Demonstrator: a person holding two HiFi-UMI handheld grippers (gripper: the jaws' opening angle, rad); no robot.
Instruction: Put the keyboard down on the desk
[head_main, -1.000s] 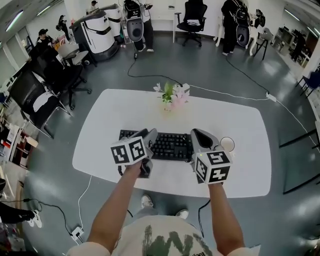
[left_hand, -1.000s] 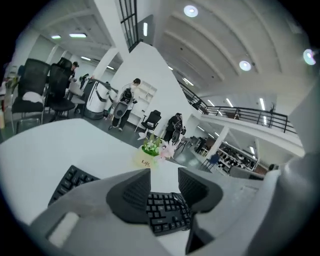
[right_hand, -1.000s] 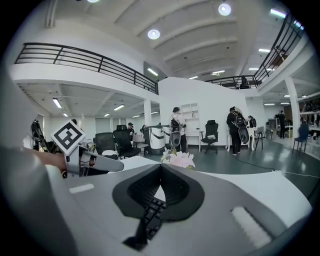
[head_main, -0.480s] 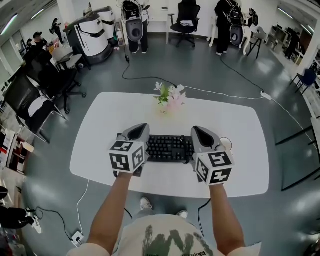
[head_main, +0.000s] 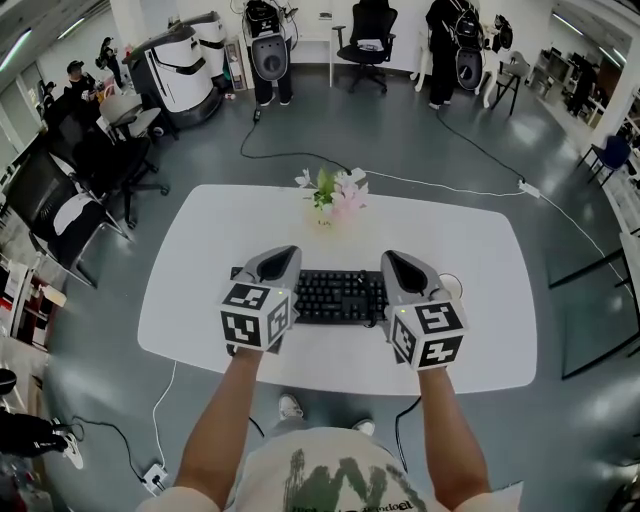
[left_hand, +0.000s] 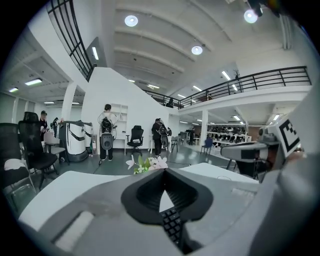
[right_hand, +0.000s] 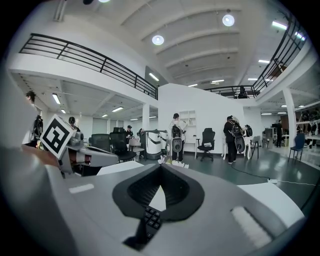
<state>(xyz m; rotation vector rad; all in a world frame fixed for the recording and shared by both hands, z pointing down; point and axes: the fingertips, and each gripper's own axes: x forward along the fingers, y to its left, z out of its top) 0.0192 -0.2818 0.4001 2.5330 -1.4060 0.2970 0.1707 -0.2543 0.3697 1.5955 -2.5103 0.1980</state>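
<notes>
L tool (head_main: 274, 266) had just clamped shut on the left end of the kbd (head_main: 340, 296); a sec earlier it was open. R tool (head_main: 404, 270) gripped the right end. Kbd was by the bench's (head_main: 480, 240) near edge, mid-way. I judged it ready to move & set down.

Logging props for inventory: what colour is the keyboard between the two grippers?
The keyboard is black, best seen in the head view.
</notes>
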